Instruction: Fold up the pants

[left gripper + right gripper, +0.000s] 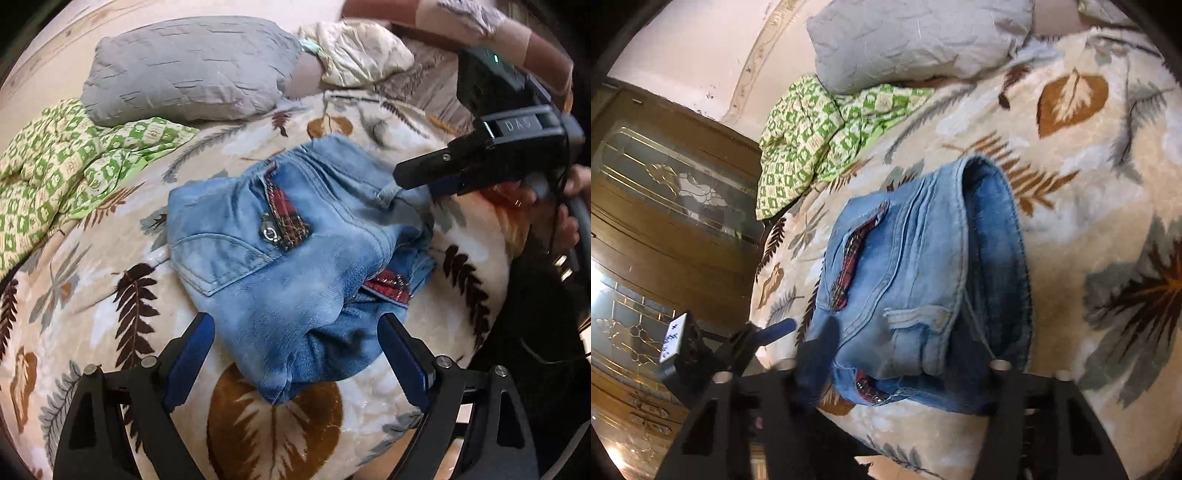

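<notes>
Light blue denim pants [295, 258] with red plaid trim lie folded in a bundle on the leaf-patterned blanket [110, 302]. My left gripper [295, 354] is open, its blue pads on either side of the bundle's near edge. My right gripper [410, 184] comes in from the right and looks shut on a fold of the pants' far right edge. In the right wrist view the pants [916, 280] lie between its fingers; the left finger [816, 354] rests on the denim, the right finger is hidden under the cloth. The left gripper [775, 328] shows at lower left.
A grey pillow [192, 74] and a green-and-white checked cloth [66, 166] lie at the back left of the bed. A beige cushion [354, 51] lies at the back. A wooden cabinet with glass panels [665, 221] stands beside the bed.
</notes>
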Motion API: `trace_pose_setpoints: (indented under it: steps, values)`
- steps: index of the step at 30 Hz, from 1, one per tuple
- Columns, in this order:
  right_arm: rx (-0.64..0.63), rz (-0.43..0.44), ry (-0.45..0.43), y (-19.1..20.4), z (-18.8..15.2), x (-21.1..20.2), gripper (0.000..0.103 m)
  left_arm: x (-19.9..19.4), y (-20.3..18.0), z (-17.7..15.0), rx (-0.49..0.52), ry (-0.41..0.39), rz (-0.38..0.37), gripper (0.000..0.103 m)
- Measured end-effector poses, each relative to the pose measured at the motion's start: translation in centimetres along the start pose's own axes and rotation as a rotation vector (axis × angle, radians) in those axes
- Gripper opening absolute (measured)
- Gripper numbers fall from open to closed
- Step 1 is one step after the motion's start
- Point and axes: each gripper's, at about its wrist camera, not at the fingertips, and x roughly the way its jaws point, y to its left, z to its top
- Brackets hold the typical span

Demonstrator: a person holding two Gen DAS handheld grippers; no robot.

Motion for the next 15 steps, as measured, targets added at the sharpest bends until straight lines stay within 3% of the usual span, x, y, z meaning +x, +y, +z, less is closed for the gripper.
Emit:
trace_pose_setpoints:
  steps: [2, 3, 6, 7, 8, 12, 15]
  values:
    - [0.004, -0.011, 0.015, -0.1, -0.1, 0.7, 0.038, 0.5, -0.4, 0.1, 0.028, -0.010, 0.028, 0.083]
    - [0.009, -0.011, 0.019, -0.2, -0.1, 1.0, 0.035, 0.8, -0.5, 0.1, 0.039, -0.015, 0.037, 0.066]
    - [0.022, -0.010, 0.015, -0.7, -0.1, 1.5, 0.021, 1.4, -0.7, 0.2, 0.051, 0.008, -0.003, 0.035]
    - [0.030, -0.012, 0.006, -1.0, 0.0, 1.5, 0.019, 1.5, -1.0, 0.1, 0.066, 0.021, 0.006, 0.032]
    - [0.030, -0.015, -0.004, -1.1, 0.0, 1.5, 0.016, 1.6, -1.2, 0.0, 0.088, 0.030, 0.040, 0.021]
    - [-0.002, -0.062, -0.011, -1.6, -0.1, 1.4, 0.012, 1.5, -0.8, -0.3, 0.090, 0.043, 0.035, 0.011]
    - [-0.041, -0.099, -0.010, -2.1, -0.6, 1.1, 0.012, 2.0, 0.0, -1.2, 0.062, 0.066, 0.003, 0.009]
